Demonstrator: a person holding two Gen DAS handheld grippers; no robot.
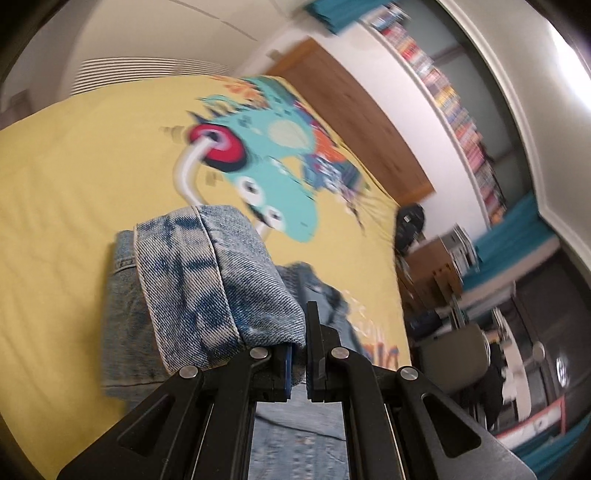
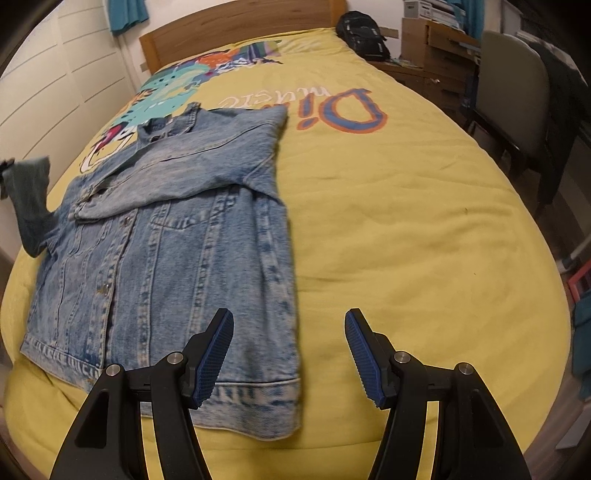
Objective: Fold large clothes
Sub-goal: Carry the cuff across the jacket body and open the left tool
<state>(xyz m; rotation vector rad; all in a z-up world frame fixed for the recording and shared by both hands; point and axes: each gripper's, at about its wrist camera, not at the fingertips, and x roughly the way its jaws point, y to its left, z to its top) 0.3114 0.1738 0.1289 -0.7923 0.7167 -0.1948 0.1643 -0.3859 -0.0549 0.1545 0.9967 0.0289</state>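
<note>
A light blue denim jacket (image 2: 177, 251) lies front up on the yellow bed cover (image 2: 406, 221). Its right sleeve is folded across the chest. Its left sleeve (image 2: 29, 199) is lifted off the bed at the far left. In the left wrist view my left gripper (image 1: 299, 350) is shut on the sleeve cuff (image 1: 207, 280), which bunches in front of the camera. My right gripper (image 2: 290, 354) is open and empty, hovering just above the jacket's bottom hem near its right corner.
A wooden headboard (image 2: 236, 22) stands at the far end of the bed. A black backpack (image 2: 364, 35) lies at the bed's far right corner. A wooden desk (image 2: 436, 55) and a chair (image 2: 513, 99) stand to the right of the bed.
</note>
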